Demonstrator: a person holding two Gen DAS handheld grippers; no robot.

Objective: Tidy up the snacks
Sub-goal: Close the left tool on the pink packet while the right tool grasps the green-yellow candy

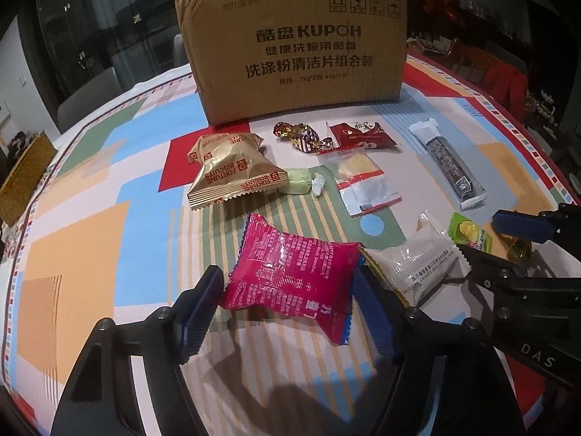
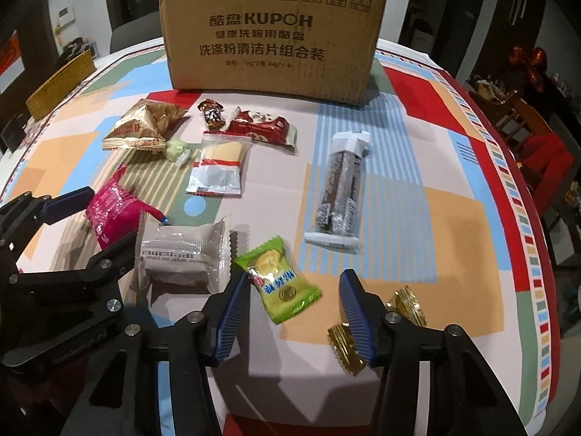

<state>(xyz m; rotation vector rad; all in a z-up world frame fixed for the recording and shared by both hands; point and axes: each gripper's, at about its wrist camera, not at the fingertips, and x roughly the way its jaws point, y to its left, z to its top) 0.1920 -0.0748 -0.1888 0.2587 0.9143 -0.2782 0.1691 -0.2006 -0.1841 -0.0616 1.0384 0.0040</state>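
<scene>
Several wrapped snacks lie on a colourful tablecloth (image 1: 90,254) in front of a cardboard box (image 1: 290,54). My left gripper (image 1: 287,272) is open around a puffy pink packet (image 1: 290,276); its blue fingers (image 1: 203,301) flank the packet, which lies flat and unsqueezed. My right gripper (image 2: 295,277) is open around a green candy packet (image 2: 279,283), with a gap on the right side. A white packet (image 2: 181,254) lies between the two grippers. Gold-wrapped candy (image 2: 406,305) sits partly hidden behind the right finger.
Farther back lie a gold biscuit bag (image 1: 232,170), a pale green candy (image 1: 299,181), a clear wafer pack (image 1: 363,181), a red packet (image 1: 363,134), a foil candy (image 1: 301,136) and a long dark bar (image 2: 339,196). A woven basket (image 2: 61,83) stands at the left edge.
</scene>
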